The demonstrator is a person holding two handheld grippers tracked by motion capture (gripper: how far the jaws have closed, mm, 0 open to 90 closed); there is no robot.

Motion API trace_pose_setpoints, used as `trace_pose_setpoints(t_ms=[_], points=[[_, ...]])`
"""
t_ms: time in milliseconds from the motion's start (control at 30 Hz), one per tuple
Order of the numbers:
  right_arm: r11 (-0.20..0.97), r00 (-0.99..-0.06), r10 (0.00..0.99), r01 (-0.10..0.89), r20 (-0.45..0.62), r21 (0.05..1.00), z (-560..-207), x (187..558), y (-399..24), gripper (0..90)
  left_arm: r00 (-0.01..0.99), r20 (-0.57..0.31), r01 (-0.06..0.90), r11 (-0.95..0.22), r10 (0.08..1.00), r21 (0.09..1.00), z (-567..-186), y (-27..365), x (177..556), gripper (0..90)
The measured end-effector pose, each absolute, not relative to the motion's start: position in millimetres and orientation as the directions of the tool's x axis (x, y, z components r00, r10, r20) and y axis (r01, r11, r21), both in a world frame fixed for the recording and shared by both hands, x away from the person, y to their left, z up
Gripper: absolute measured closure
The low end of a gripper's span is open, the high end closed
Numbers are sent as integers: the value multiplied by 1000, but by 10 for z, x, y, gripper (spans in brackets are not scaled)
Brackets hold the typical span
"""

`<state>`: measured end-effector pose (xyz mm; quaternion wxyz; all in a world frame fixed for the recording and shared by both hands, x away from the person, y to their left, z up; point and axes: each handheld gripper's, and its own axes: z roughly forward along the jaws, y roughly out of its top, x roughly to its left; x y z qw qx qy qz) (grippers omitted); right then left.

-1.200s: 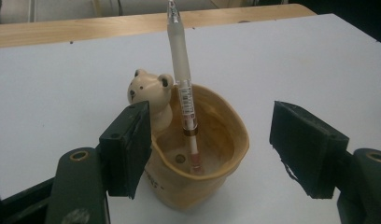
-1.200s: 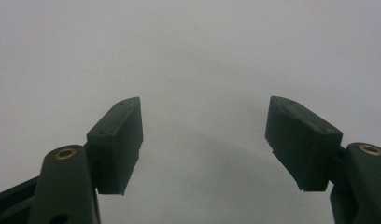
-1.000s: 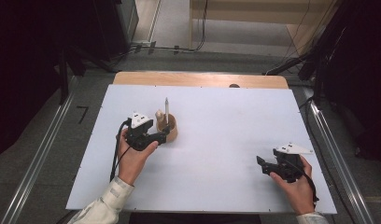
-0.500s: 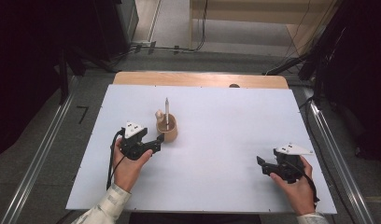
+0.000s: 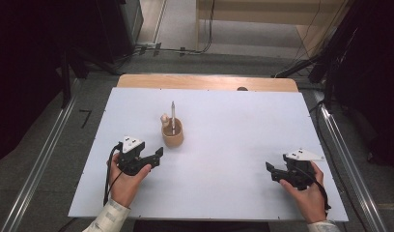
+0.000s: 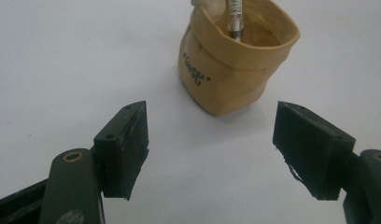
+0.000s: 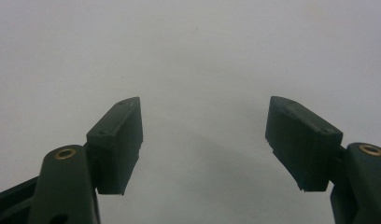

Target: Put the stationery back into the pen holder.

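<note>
A small tan cup shaped like a crumpled bag stands on the white table, left of centre. A thin pen stands upright in it. In the left gripper view the cup sits just beyond the jaws, black lettering on its side, and the pen leans on its rim. My left gripper rests near the cup's front left, open, nothing between its jaws. My right gripper lies at the front right, open over bare table, its jaws wide apart.
A wooden board edge runs along the table's far side. Metal rails flank the table on both sides. Cables lie on the floor beyond. A black cable trails from my left gripper.
My left gripper has drawn back toward the front of the table, away from the cup. The right gripper has stayed where it was.
</note>
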<state>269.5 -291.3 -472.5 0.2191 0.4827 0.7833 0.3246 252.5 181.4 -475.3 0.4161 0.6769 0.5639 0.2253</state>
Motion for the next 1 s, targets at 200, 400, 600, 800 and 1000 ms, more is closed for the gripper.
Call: trace_pose_setpoints(t_ms=[200, 400, 600, 800, 1000], points=[[322, -437, 899, 614, -29, 721, -4725, 2691, -2918, 266, 251, -167, 576, -9, 953, 817, -4762, 1878, 2424, 266], [323, -438, 898, 615, -29, 719, -4725, 2687, -2910, 266, 231, -160, 577, -2, 960, 817, -4786, 1913, 2356, 251], [322, -437, 899, 615, -29, 720, -4727, 2686, -2917, 266, 195, -169, 573, 28, 966, 819, -4778, 2046, 2316, 252], [323, -437, 899, 617, -29, 718, -4729, 2687, -2913, 266, 179, -172, 579, 38, 969, 815, -4797, 2118, 2276, 252], [326, -439, 898, 617, -30, 716, -4731, 2686, -2908, 266, 174, -177, 582, 43, 969, 812, -4811, 2136, 2256, 248]])
